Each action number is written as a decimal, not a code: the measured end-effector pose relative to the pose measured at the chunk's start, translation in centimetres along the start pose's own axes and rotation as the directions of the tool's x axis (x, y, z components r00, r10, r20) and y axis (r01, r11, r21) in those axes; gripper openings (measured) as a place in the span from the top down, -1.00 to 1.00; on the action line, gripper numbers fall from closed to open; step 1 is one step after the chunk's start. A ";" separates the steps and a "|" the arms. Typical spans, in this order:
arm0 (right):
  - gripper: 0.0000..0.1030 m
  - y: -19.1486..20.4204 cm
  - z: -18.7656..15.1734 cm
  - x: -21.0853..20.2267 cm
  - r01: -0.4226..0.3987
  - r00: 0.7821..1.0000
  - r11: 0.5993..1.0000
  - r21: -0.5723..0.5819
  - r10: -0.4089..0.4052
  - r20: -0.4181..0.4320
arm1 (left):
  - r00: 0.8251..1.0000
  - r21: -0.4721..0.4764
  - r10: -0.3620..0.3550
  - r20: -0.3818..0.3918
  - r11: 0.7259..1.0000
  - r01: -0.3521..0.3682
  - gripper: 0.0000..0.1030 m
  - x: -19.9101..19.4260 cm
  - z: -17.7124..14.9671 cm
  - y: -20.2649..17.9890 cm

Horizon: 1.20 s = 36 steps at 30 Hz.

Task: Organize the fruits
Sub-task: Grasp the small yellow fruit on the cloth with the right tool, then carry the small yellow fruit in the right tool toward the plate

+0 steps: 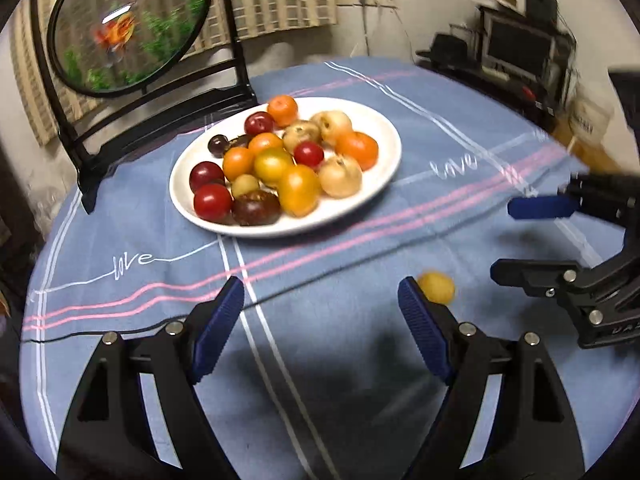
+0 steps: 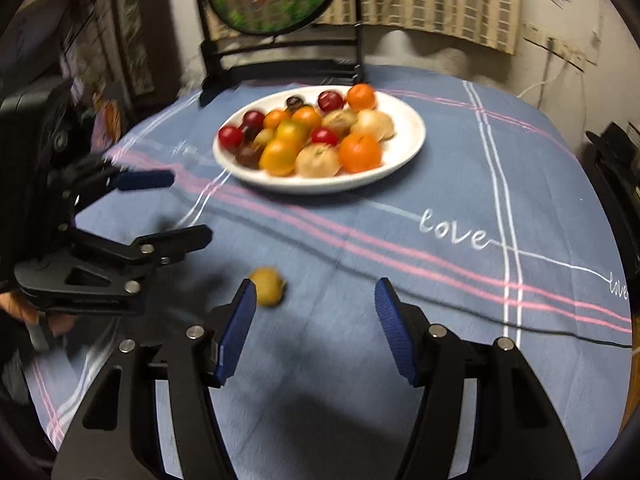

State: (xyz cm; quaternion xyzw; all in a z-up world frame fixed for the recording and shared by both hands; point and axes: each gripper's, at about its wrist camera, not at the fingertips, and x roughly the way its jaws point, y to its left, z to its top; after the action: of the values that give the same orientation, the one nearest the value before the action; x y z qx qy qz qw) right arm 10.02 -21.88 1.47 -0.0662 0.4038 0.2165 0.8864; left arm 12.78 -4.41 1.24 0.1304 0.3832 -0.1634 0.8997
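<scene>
Small yellow round fruit (image 2: 267,286) lying loose on blue striped cloth-covered desk (image 2: 460,184), lower centre, below white oval plate (image 2: 414,136); both tools, left (image 1: 320,316) and right (image 2: 316,322), spread, empty; fruit risking rolling away if nudged

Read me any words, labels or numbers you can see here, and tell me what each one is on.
"love": stitched in white script on the blue tablecloth, seen near the white plate at; it repeats elsewhere on the cloth.
"love": again at the cloth's right edge, partly cut off.
Pale lettering on the right hand-held gripper body: too blurred and cropped to read.
</scene>
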 end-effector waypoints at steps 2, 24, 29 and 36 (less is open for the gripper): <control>-0.21 1.0 -0.4 0.3 0.002 1.000 0.999 -0.044 -0.002 -0.013 | 1.000 -0.006 -0.009 -0.006 1.000 0.009 -0.58 -0.2 -0.6 0.0; 0.50 3.5 0.4 5.4 -0.072 0.992 0.990 -0.121 0.058 -0.114 | 0.991 0.006 -0.124 -0.055 0.992 0.124 -0.58 0.7 -1.9 0.1; 0.50 3.0 0.3 5.4 -0.101 0.990 0.985 -0.137 0.086 -0.109 | 0.978 0.035 -0.197 -0.075 0.979 0.200 -0.57 2.0 -1.0 -0.1; 0.50 1.2 0.8 5.5 -0.188 0.977 0.971 -0.145 0.170 -0.126 | 0.957 0.234 -0.269 -0.106 0.929 0.287 -0.56 2.5 -0.2 -1.6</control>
State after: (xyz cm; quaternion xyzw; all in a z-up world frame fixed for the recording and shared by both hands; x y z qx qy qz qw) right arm 13.26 -18.70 -2.03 -0.1110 0.4392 0.3227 0.8311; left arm 13.69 -6.24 -0.92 0.1915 0.4068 -0.3306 0.8298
